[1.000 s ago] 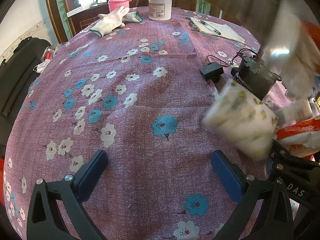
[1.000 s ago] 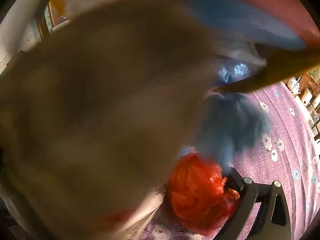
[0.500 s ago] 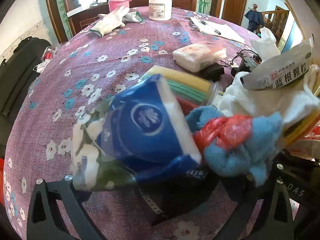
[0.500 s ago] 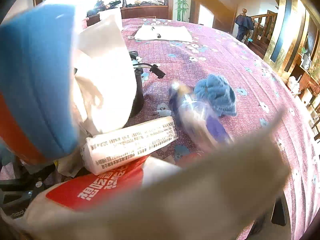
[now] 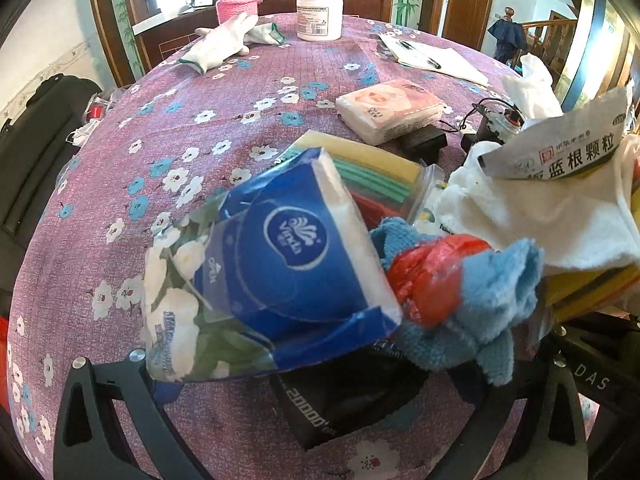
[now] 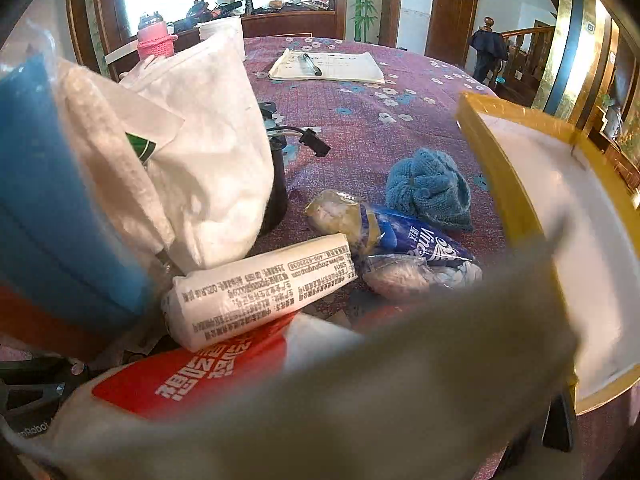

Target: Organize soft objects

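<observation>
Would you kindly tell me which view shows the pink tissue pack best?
The left wrist view: the pink tissue pack lies fully visible on the tablecloth. The right wrist view does not show it; white bags block that side.

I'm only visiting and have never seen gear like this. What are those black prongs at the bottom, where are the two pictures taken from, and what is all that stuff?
There is no robot here: a person holds a two-finger gripper in each hand, each with a wide-angle camera looking along its fingers. The black prongs are the left gripper, seen by its own camera. The right gripper's fingers are hidden behind a blurred grey shape, so whether anything is held is unclear.

A pile of soft things lies on the flowered tablecloth: a blue tissue pack lying over the left gripper's fingers, a blue cloth, a pink tissue pack, white gloves. The right camera shows a white roll, another blue cloth and a yellow-rimmed tray.
</observation>
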The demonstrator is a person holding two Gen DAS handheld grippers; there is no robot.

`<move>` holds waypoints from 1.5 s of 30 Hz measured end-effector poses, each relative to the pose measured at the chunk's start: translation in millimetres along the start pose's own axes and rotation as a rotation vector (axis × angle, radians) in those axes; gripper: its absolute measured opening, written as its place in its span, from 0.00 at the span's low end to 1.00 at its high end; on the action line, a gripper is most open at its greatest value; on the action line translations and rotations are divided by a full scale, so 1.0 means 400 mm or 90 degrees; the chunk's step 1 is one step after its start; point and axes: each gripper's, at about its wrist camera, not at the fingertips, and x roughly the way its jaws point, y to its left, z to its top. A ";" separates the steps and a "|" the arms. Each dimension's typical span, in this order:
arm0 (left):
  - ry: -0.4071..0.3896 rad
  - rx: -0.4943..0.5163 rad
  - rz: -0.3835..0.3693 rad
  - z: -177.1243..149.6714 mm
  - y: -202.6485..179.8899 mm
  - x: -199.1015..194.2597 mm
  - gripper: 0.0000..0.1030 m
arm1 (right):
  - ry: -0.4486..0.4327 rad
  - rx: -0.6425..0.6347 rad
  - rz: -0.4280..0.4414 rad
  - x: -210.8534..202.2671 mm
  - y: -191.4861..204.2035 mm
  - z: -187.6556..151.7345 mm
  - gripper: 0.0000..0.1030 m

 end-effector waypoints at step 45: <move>0.029 0.060 -0.103 -0.123 0.068 -0.118 1.00 | 0.030 -0.112 0.326 -0.190 -0.094 -0.127 0.99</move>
